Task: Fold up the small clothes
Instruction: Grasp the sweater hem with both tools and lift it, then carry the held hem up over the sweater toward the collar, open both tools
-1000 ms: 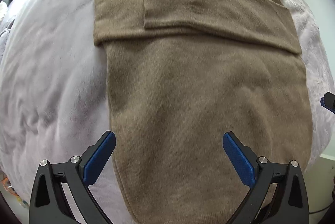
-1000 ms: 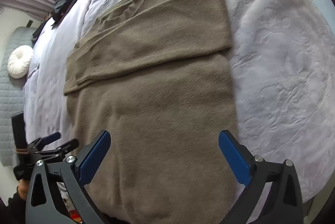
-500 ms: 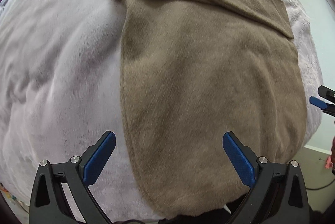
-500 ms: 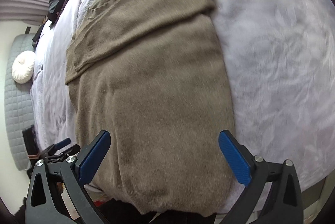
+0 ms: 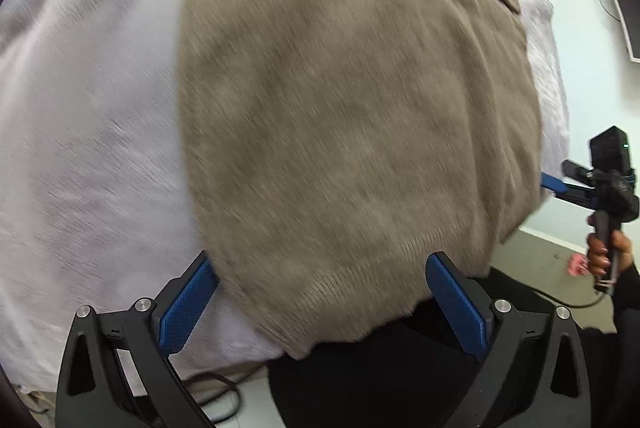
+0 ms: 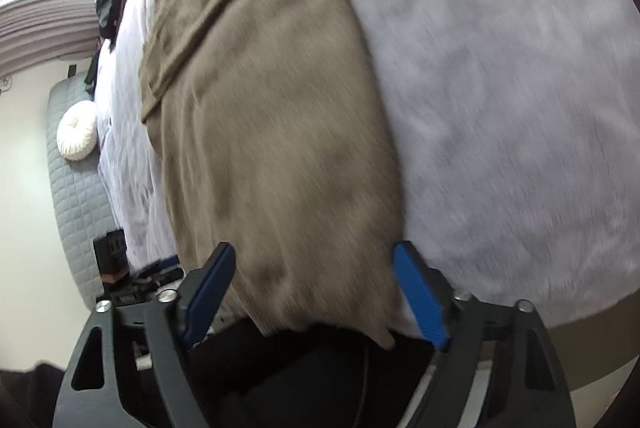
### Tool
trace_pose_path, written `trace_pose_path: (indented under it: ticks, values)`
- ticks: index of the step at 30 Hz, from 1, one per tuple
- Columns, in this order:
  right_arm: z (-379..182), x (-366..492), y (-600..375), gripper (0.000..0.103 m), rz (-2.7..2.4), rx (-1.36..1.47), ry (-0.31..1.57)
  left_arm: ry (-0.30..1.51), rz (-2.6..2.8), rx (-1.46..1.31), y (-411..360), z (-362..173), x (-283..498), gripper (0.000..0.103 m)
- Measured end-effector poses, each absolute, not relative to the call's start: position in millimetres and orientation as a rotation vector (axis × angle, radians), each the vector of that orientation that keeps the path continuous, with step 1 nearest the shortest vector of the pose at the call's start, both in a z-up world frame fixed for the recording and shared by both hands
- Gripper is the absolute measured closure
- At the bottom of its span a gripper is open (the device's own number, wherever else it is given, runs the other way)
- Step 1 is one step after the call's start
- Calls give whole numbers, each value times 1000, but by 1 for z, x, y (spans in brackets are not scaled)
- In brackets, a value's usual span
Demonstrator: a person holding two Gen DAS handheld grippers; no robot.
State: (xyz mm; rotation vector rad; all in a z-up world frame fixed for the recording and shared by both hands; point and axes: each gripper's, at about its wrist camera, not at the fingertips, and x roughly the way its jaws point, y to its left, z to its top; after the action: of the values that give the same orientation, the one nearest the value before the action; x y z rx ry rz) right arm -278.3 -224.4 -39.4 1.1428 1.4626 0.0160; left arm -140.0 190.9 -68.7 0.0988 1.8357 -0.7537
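Note:
A brown knitted sweater (image 5: 352, 116) lies flat on the bed with its sleeves folded across the chest at the far end. Its hem hangs at the near edge of the bed. My left gripper (image 5: 320, 296) is open, low over the hem's left part, with the hem's edge between its blue fingers (image 5: 188, 304). In the right wrist view the sweater (image 6: 280, 148) runs away from my right gripper (image 6: 316, 288), whose jaws are closing around the hem's right corner without pressing on it. The right gripper (image 5: 560, 188), held by a hand (image 5: 604, 256), also shows in the left wrist view.
A pale fluffy bed cover (image 6: 500, 108) spreads around the sweater. A round white cushion (image 6: 76, 136) leans on a grey quilted headboard (image 6: 76, 204). Dark clothes (image 6: 116, 0) lie at the far end. A cable (image 5: 216, 388) lies on the floor below the bed edge.
Both grippers have dropped and tilted down toward the sweater's near hem, so the hem now sits between their fingers. The right gripper's fingers stand closer together than before.

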Motion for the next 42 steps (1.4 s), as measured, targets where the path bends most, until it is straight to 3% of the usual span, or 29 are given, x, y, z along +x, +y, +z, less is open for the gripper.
trace_pose_path:
  ticks: [8, 24, 26, 27, 28, 29, 30, 31, 33, 35, 42]
  values:
    - [-66, -303, -193, 24, 124, 1158, 1585, 1845, -768, 68, 181, -70, -148, 0]
    - [-87, -280, -155, 24, 223, 1294, 1549, 1906, -789, 39, 185, -71, -167, 0]
    - [-88, -277, -154, 34, 207, 1287, 1560, 1892, -766, 17, 183, -70, -166, 1]
    - [-87, -276, -154, 53, 202, 1274, 1568, 1877, -760, 17, 183, -68, -166, 9]
    - [-85, -274, -153, 75, 201, 1257, 1571, 1859, -754, 36, 185, -65, -165, 24]
    - [-83, -274, -154, 84, 203, 1247, 1568, 1841, -763, 63, 184, -63, -164, 55]
    - [-82, -274, -155, 92, 206, 1243, 1562, 1848, -784, 59, 184, -63, -164, 71]
    - [-78, -272, -156, 94, 216, 1240, 1547, 1865, -791, 50, 185, -65, -164, 85]
    - [-74, -269, -158, 94, 242, 1246, 1528, 1863, -825, 2, 186, -62, -161, 85]
    - [-68, -268, -160, 94, 269, 1264, 1500, 1854, -855, -70, 187, -56, -156, 94]
    - [-43, -253, -178, 95, 337, 1440, 1240, 1715, -851, -345, 192, -30, -104, 94]
